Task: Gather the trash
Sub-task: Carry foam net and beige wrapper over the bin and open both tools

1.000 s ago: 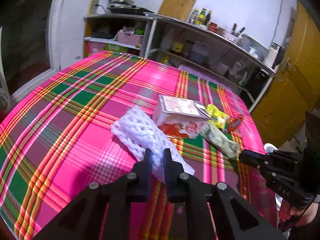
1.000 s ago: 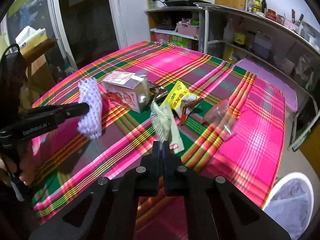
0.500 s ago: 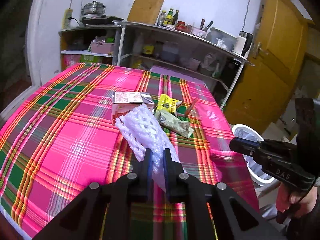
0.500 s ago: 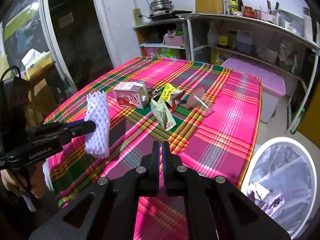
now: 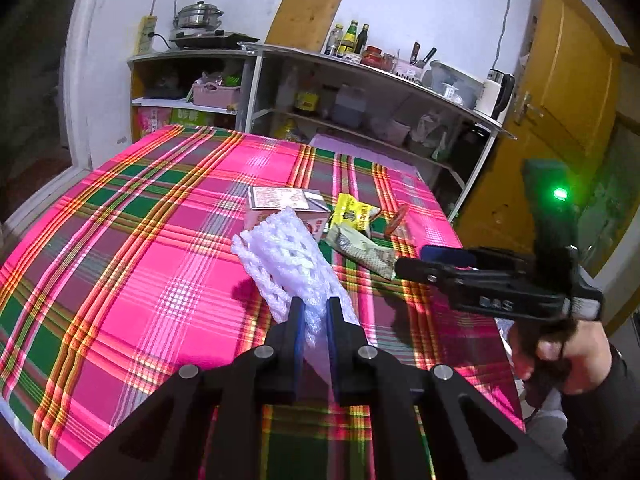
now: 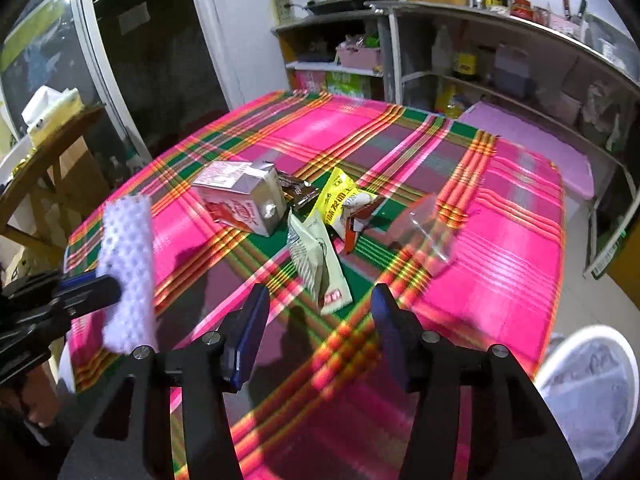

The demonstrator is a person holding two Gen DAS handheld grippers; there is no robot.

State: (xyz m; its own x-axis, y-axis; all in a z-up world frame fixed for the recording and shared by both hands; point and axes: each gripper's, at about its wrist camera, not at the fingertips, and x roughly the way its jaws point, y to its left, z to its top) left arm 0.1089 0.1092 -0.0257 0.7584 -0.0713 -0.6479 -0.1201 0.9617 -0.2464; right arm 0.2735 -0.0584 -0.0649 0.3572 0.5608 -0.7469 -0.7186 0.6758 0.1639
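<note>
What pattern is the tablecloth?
The tablecloth is pink plaid with green, yellow and orange stripes, clearest in the right wrist view.

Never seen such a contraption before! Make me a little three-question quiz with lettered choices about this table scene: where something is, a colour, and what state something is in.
1. Where is the white foam net?
A. in the bin
B. in the left gripper
C. on the shelf

2. What colour is the wrapper beside the milk carton?
A. yellow
B. blue
C. black

3. How is the right gripper?
A. clamped on the carton
B. open, empty
C. holding a bottle

Answers: 1 B, the net sits pinched between its fingers; 2 A, it is bright yellow; 3 B, its jaws have just been opening, with nothing between them.
</note>
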